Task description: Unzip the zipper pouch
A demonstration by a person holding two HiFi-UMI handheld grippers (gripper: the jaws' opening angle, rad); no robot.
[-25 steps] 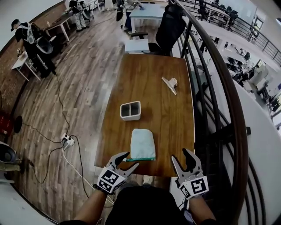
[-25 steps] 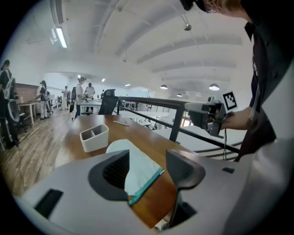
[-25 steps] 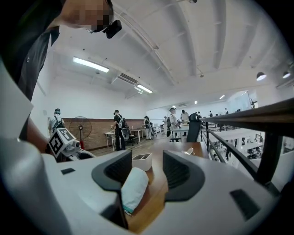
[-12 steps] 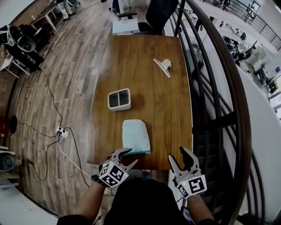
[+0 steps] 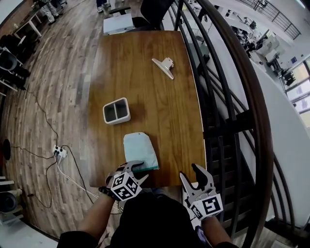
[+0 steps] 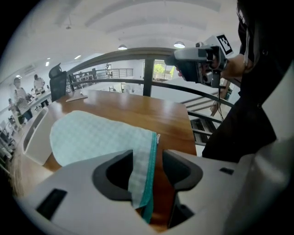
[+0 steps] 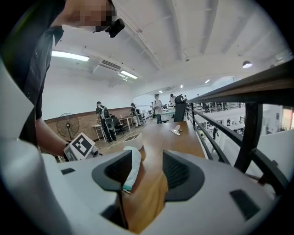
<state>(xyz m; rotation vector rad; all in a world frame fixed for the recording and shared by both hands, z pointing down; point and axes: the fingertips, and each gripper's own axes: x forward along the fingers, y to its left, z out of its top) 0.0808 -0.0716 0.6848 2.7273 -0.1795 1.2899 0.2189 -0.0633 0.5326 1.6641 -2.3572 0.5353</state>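
Now straddling the teal-zippered corner of the pale mint fabric pouch (image 5: 140, 150) with the left gripper (image 5: 141, 170), jaws just narrowed yet unclamped, and holding the right gripper (image 5: 189, 172) parted, empty.

A long brown wooden bench (image 5: 145, 72) stands on a floor of grey-brown wooden planks (image 5: 58, 82), its right side just beside a dark metal railing with a curved top rail (image 5: 249, 97). A black office chair (image 5: 154, 8) sits at the far end. A white power strip (image 5: 58, 152) with trailing cables lies on the floor left of the bench. The right gripper view shows a white ceiling (image 7: 183, 32) with a long strip light (image 7: 70, 56), and a black standing fan (image 7: 67, 125) before a red-brown brick wall (image 7: 85, 114)
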